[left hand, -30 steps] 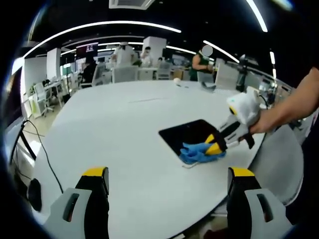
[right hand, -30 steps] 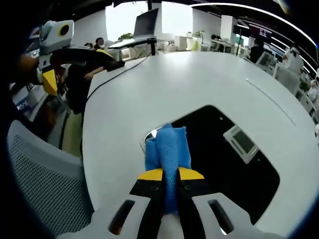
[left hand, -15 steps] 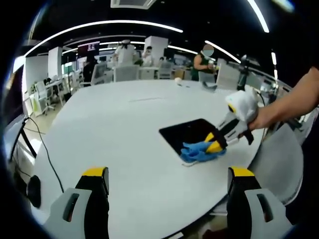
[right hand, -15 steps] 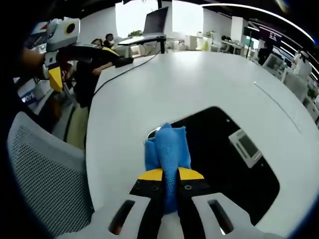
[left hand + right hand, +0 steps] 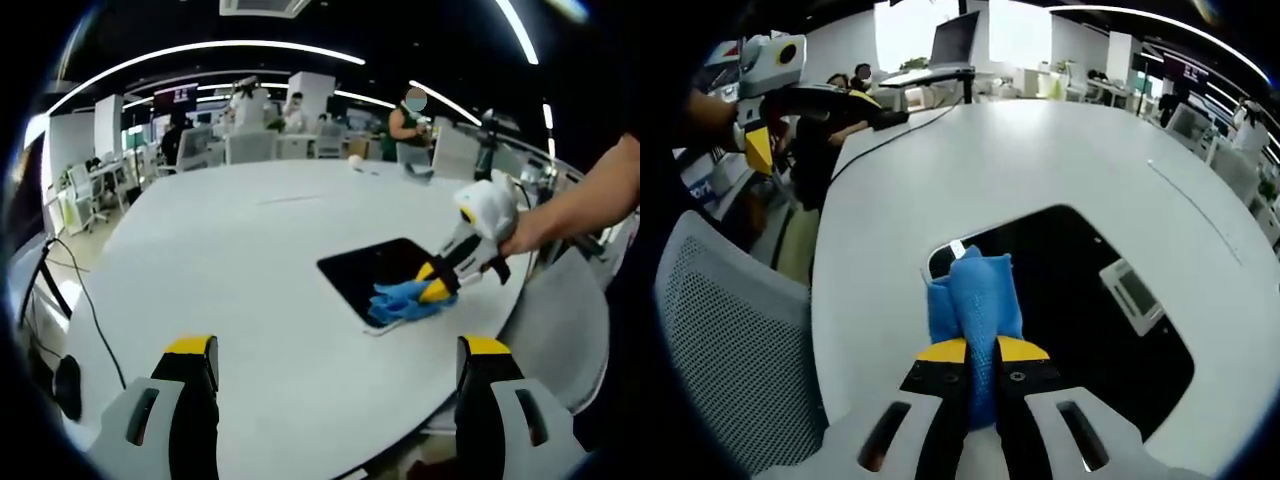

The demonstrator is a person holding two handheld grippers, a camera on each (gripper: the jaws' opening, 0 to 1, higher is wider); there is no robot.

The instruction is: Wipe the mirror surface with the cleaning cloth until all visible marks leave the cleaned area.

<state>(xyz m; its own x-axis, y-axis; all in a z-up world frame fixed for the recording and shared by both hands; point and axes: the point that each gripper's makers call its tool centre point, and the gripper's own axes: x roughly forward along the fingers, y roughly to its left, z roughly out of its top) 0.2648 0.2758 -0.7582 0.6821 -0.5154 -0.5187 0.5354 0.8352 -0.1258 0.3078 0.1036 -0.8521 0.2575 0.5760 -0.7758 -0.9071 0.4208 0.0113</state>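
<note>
Wiping in progress on a round white table (image 5: 230,270), as I read it from my two hand-held tools. My right gripper (image 5: 982,352) has its jaws pinched tight on a folded blue cloth (image 5: 975,300), with the fabric bunched forward of the yellow tips so that the cloth, not the tool, meets the mirror (image 5: 1090,310); I judge this grip is chosen to press soft fabric flat without scraping the surface. In the left gripper view the same right gripper (image 5: 440,285) reaches in from the right, angled down at the near corner of the mirror (image 5: 375,268), with the cloth (image 5: 405,302) spread partly on the dark surface and partly over its edge onto the table. My left gripper (image 5: 335,350) is held back and well apart from the work, jaws spread wide and empty, which I take as a way of keeping mirror and cloth both in sight. The mirror lies flat near the table edge, a dark rounded rectangle that reflects the ceiling, including a pale square fixture. A small bright patch sits at the corner just ahead of the cloth; I cannot tell whether it is a mark or a reflection. A mesh chair (image 5: 730,350) stands beside the table.
</note>
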